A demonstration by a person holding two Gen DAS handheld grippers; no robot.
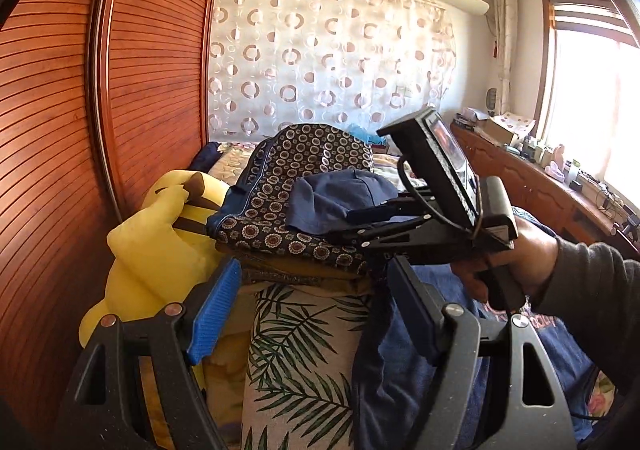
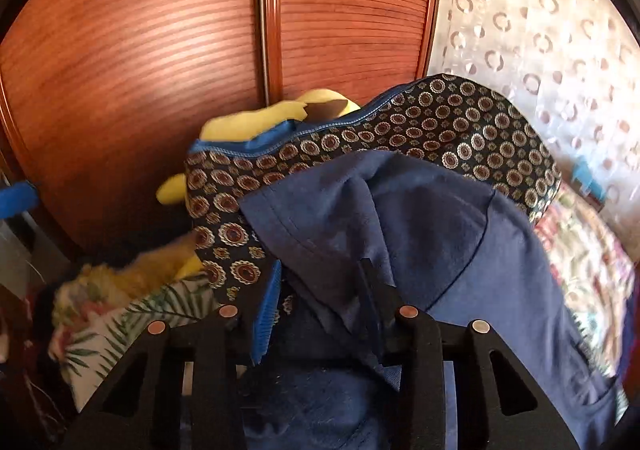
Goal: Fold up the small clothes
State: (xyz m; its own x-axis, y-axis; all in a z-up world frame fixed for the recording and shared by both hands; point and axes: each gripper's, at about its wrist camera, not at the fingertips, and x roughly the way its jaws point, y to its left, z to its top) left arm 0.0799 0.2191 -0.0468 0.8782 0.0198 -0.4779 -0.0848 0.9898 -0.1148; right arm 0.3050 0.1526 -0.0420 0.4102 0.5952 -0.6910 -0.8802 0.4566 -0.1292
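Blue ribbed pads (image 1: 214, 314) lined the left hand-held gripper (image 1: 308, 314), whose jaws stood wide apart with nothing pressed between them; a palm-leaf printed cloth (image 1: 296, 362) lay in the gap below, and a dark navy garment (image 1: 384, 366) draped beside the right finger. Just beyond the fingertips sat a stack of small clothes: a patterned dark garment with round medallions and blue trim (image 1: 296, 186) on top of a mustard-yellow layer.

The right hand-held gripper (image 2: 320, 302) reached in from the right over that stack. Its jaws stood partly closed with a plain blue garment (image 2: 400, 226) draped over and between them; the fold of cloth lay between the fingers, but whether the pads pressed on it could not be told. In the left wrist view the same blue garment (image 1: 340, 198) lay on the patterned piece, and the person's hand (image 1: 516, 262), in a dark grey sleeve, held the gripper's handle.

A yellow plush toy (image 1: 156, 242) leaned left of the stack against a reddish slatted wooden wardrobe (image 1: 52, 130). Behind lay a bed (image 1: 228, 166) with a floral cover, then a white curtain with ring shapes (image 1: 320, 58).
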